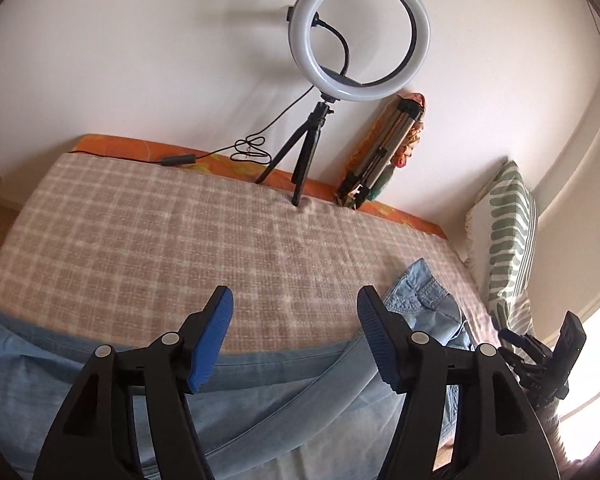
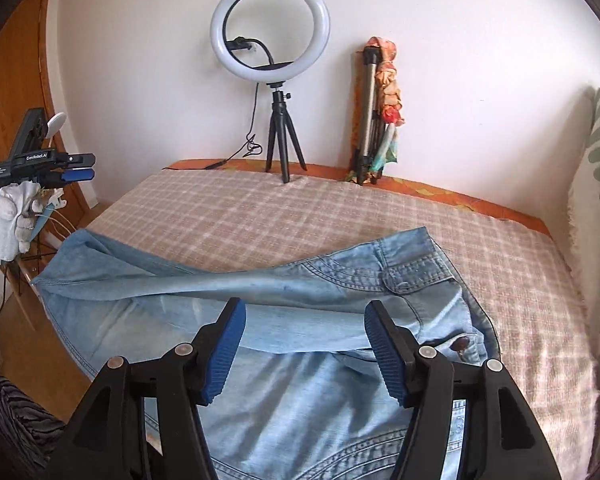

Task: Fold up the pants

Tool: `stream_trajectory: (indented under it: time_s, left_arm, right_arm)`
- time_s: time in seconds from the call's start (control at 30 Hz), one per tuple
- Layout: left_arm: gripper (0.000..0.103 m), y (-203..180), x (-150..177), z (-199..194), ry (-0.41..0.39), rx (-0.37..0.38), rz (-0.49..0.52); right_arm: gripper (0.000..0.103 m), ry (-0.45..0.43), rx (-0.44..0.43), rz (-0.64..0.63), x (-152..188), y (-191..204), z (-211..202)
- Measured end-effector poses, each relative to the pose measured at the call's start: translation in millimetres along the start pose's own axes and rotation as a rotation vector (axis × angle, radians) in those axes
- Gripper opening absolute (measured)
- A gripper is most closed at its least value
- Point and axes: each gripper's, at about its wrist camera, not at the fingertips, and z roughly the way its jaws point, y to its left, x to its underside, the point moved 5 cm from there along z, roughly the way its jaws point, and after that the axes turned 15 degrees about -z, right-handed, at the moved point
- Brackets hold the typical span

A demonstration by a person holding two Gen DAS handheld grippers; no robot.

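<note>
Light blue denim pants lie across the near part of a bed with a beige checked cover. The waistband with a brown button is at the right; the legs run left past the bed's edge. One leg is folded over the other. My right gripper is open and empty, just above the pants near the waist. My left gripper is open and empty above the legs. In the right wrist view the left gripper is held up at far left by a white-gloved hand.
A ring light on a small black tripod stands at the bed's far edge by the white wall. A folded tripod with patterned cloth leans beside it. A green-patterned pillow is at the right. A cable trails along the far edge.
</note>
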Motion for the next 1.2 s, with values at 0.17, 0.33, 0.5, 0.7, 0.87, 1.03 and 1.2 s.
stream_trajectory:
  time_s: [0.17, 0.33, 0.5, 0.7, 0.87, 1.03, 1.2]
  left_arm:
    - [0.068, -67.6, 23.0, 81.0, 0.139, 0.085, -0.006]
    - [0.068, -133.3, 57.5, 177.3, 0.301, 0.088, 0.056]
    - [0.068, -178.6, 83.0, 248.3, 0.392, 0.050, 0.144]
    - [0.068, -193.6, 95.5, 302.5, 0.436, 0.000, 0.193]
    - [0.069, -188.7, 105.1, 322.0, 0.417, -0.053, 0.202]
    - [0.057, -191.5, 109.6, 315.8, 0.379, -0.054, 0.265]
    - [0.007, -189.0, 99.3, 311.0, 0.372, -0.002, 0.192]
  right_arm:
    - [0.065, 0.032, 0.062, 0.132, 42.6, -68.3, -0.4]
    - [0.065, 0.060, 0.075, 0.250, 91.2, -112.5, 0.3]
    - [0.065, 0.064, 0.079, 0.262, 107.6, -127.0, -12.3]
    - [0.065, 0.072, 0.051, 0.319, 123.7, -137.4, -18.4]
    - [0.065, 0.088, 0.037, 0.359, 134.5, -143.3, -16.1]
    - [0.065, 0.093, 0.038, 0.376, 132.3, -147.4, -10.0]
    - [0.065, 0.081, 0.056, 0.363, 126.9, -147.2, -13.8]
